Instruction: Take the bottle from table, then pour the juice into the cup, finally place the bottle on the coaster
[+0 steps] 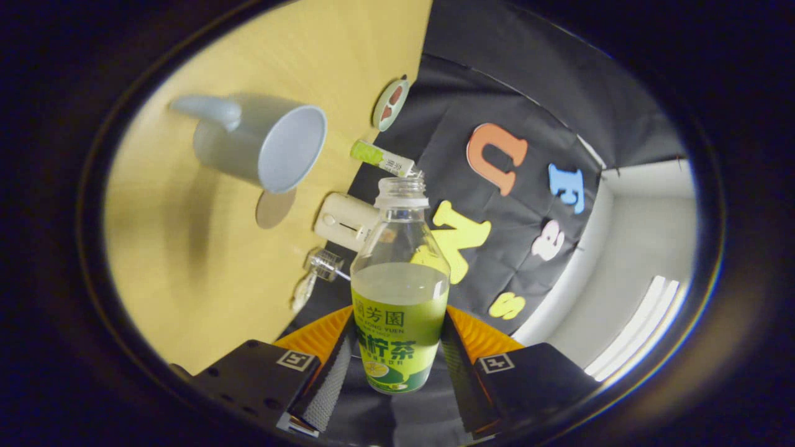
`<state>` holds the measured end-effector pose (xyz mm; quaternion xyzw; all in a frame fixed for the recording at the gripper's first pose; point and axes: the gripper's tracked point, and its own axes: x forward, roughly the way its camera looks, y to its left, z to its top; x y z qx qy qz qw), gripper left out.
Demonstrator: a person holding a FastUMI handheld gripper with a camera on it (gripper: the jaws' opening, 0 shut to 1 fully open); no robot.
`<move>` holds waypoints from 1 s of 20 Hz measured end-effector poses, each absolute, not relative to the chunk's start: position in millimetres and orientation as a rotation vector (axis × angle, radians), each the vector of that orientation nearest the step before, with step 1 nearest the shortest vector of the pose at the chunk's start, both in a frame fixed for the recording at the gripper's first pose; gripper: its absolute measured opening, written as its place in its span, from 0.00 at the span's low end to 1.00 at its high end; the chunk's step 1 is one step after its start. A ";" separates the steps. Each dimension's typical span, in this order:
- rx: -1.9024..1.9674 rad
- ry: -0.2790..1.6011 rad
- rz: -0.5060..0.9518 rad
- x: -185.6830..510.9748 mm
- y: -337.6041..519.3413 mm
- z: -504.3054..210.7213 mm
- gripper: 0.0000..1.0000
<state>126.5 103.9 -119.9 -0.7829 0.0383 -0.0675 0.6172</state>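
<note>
One gripper, low centre of frame; its two fingers pinch the label zone of one bottle, one pressing on each side. Bottle is uncapped, neck pointing up the frame, juice filling about the lower half. View is rolled, so the table appears tipped and occupies the left half.

Count on table:
- One cup, grey, upper left, open mouth facing right, handle at upper left of it.
- One coaster, round, upper centre at table edge.
- One small tube with green end, just above bottle mouth.
- One cream-coloured case, left of bottle neck.
- One clear glass item, lower left of case; identity unclear.
</note>
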 end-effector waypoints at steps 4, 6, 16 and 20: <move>-1.545 0.131 -0.118 124.1 107.9 -123.4 0.81; -1.402 0.156 -0.099 126.6 109.7 -120.3 0.81; -0.605 0.336 0.073 175.9 116.4 -132.4 0.81; -0.314 0.364 0.161 209.2 128.7 -156.1 0.81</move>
